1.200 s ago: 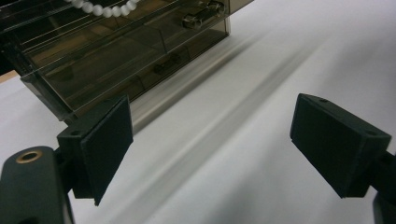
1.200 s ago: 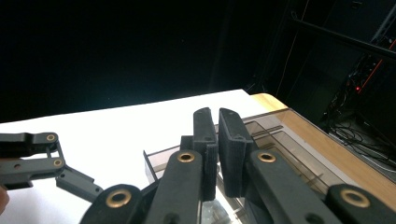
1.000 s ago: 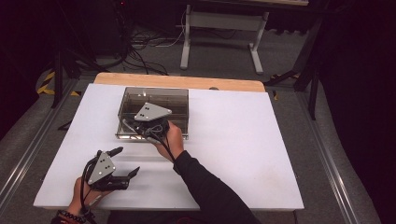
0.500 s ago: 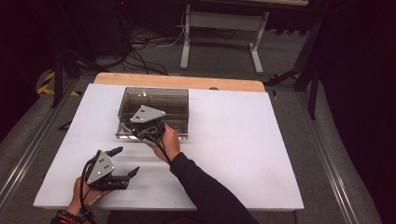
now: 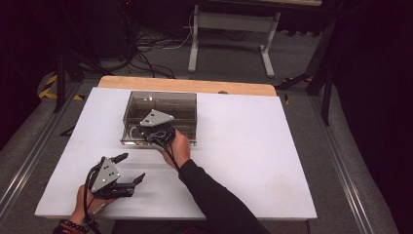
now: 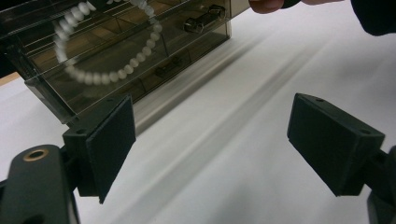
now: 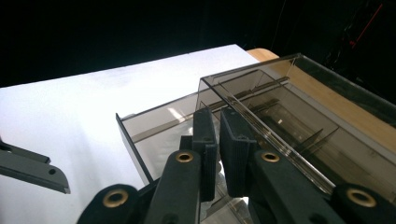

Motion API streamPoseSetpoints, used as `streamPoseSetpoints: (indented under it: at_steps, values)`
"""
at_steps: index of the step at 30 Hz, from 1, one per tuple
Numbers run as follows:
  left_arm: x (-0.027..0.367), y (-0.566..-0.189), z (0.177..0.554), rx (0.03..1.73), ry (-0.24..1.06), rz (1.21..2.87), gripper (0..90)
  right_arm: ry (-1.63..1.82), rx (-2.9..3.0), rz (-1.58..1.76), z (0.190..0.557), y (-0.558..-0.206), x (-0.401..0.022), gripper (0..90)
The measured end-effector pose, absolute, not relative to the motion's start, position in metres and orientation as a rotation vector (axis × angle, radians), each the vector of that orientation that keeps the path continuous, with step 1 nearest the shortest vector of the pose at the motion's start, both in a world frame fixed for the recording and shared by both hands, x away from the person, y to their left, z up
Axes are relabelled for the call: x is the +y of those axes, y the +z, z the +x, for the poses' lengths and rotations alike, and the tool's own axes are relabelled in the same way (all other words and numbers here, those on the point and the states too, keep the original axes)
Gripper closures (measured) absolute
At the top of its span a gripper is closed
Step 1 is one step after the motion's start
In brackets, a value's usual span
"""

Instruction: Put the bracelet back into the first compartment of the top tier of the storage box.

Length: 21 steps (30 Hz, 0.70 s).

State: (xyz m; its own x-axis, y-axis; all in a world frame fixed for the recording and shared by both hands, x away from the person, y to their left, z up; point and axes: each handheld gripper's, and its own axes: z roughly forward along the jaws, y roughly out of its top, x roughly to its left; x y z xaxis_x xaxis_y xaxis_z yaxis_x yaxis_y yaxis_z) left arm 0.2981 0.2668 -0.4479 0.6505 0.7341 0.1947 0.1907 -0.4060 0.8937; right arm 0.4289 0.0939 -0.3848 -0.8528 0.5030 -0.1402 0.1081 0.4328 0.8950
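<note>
Right gripper (image 5: 146,130): black two-jaw tool with grey three-cornered top plate, held over the near edge of the box; jaws nearly together, a narrow gap between the pads in the right gripper view. Whether they pinch anything cannot be told; pale beads show just below the pads.

Left gripper (image 5: 131,168): same make, low at the near left of the table, jaws spread wide with nothing between them, bare sheet under them, well apart from the box.

Bead bracelet (image 6: 100,74): ring of white round beads, blurred, seen in the left gripper view against the box's near wall, right under the right gripper.

Smoked clear-plastic compartment box (image 5: 185,105): rectangular, shallow, with inner dividers and a small metal clasp (image 6: 203,23) on its front; it sits at the far middle of the table.

Table (image 5: 253,161): white sheet over a pale wooden top whose far edge shows.

Room: dark, grey floor, loose cables (image 5: 156,46), a white-legged stand (image 5: 229,29) behind.
</note>
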Motion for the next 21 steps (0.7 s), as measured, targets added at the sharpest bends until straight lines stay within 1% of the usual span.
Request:
streamPoseSetpoints:
  at_steps: [6, 9, 14, 16, 19, 21]
  values:
    - [0.267, -0.448, 0.298, 0.727, 0.734, 1.931, 16.3, 1.362, 2.313, 0.503, 0.429, -0.387, 0.098, 84.5]
    - [0.267, -0.447, 0.297, 0.723, 0.751, 1.913, 18.5, 1.372, 2.322, 0.495, 0.425, -0.387, 0.101, 84.6]
    - [0.266, -0.446, 0.297, 0.723, 0.757, 1.915, 19.6, 1.364, 2.321, 0.483, 0.423, -0.387, 0.106, 84.6]
    - [0.267, -0.446, 0.297, 0.727, 0.756, 1.915, 19.9, 1.366, 2.309, 0.496, 0.422, -0.388, 0.109, 76.8]
    - [0.267, -0.446, 0.296, 0.723, 0.767, 1.916, 20.7, 1.361, 2.298, 0.497, 0.422, -0.388, 0.110, 76.9]
    - [0.267, -0.446, 0.296, 0.722, 0.765, 1.916, 20.9, 1.366, 2.291, 0.496, 0.421, -0.387, 0.111, 75.2]
